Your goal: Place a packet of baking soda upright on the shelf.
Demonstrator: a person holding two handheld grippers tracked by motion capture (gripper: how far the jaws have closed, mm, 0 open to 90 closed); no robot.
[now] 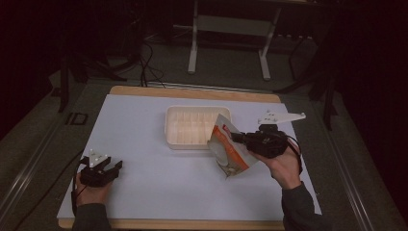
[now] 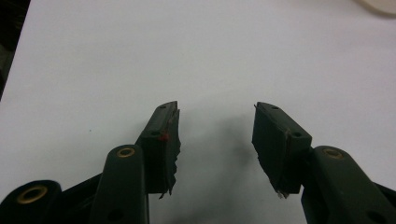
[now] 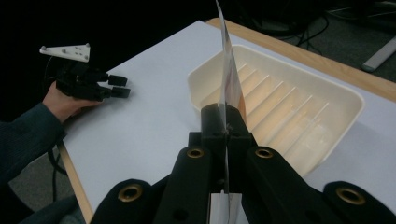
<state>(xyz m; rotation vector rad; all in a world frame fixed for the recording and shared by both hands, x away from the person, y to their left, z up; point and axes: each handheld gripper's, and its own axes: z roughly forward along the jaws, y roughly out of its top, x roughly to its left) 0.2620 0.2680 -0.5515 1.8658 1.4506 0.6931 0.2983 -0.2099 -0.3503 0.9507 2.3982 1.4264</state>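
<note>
Orange-and-white packet (image 1: 230,150) pinched edge-on in right gripper (image 1: 240,138), long axis slanting up toward cream tray (image 1: 192,111), just beside its near-right corner, left gripper (image 1: 115,166) jaws spread, well apart from tray.

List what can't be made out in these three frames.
- Print on the flat white-and-orange packet clamped in the right gripper: too small and dim in the high view; edge-on in the right gripper view.
- Cream ribbed plastic tray: its right end is covered by the packet in the high view.
- Room beyond the wooden table: too dark.
- Left gripper: open, nothing between jaws.
</note>
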